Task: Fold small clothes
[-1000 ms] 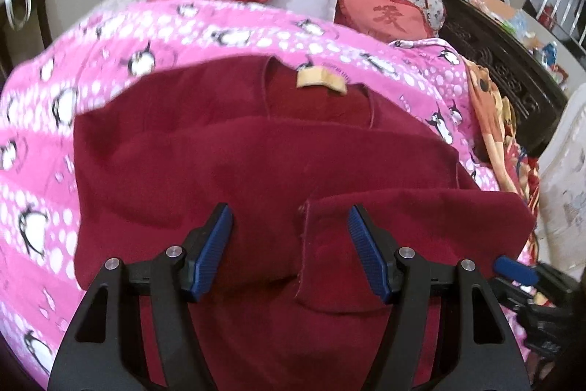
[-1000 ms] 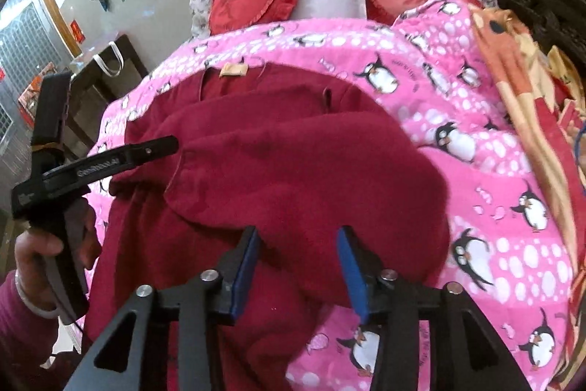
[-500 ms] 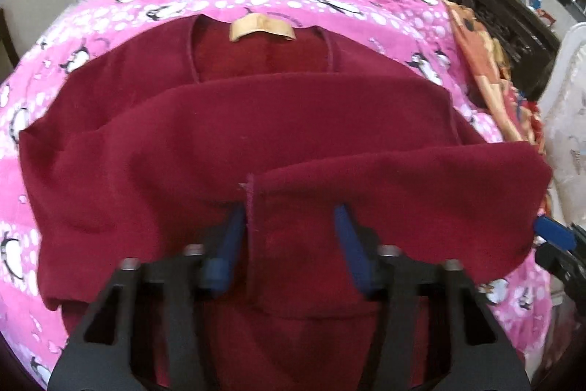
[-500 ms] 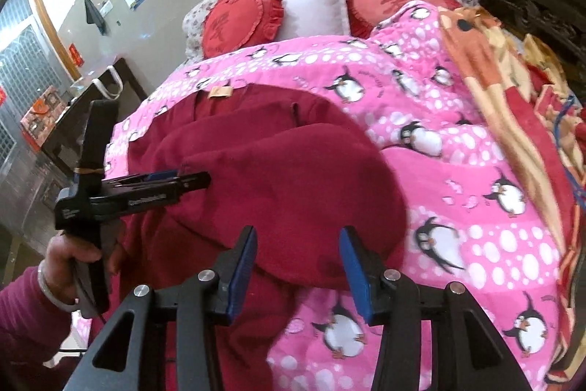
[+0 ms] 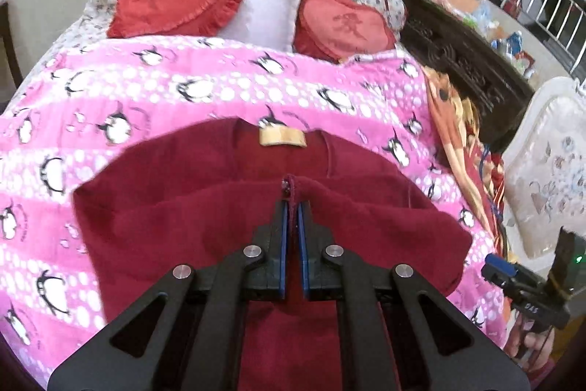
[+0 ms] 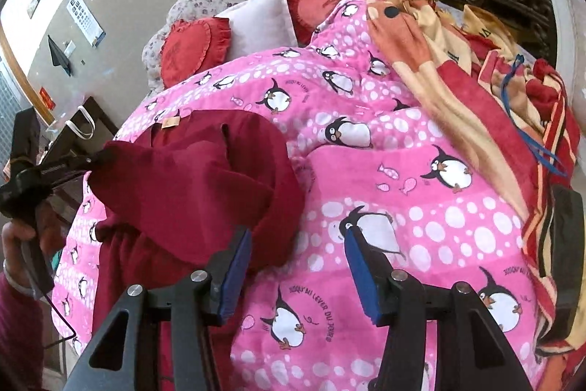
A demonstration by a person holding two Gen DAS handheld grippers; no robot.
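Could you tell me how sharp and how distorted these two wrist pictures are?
Left wrist view: strong fisheye bulge, dark corners, pink penguin blanket smeared at the left edge, dark red garment fairly sharp. Right wrist view: same bulge, ceiling lights glaring on the wall, blanket print crisp.

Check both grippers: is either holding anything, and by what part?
Left gripper is shut on the dark red garment, pinching its sleeve cuff edge. Right gripper is open, holding nothing.

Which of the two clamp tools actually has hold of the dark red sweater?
The left gripper: its blue pads are pinched shut on a fold of the sweater. The right gripper stands open over the pink penguin blanket.
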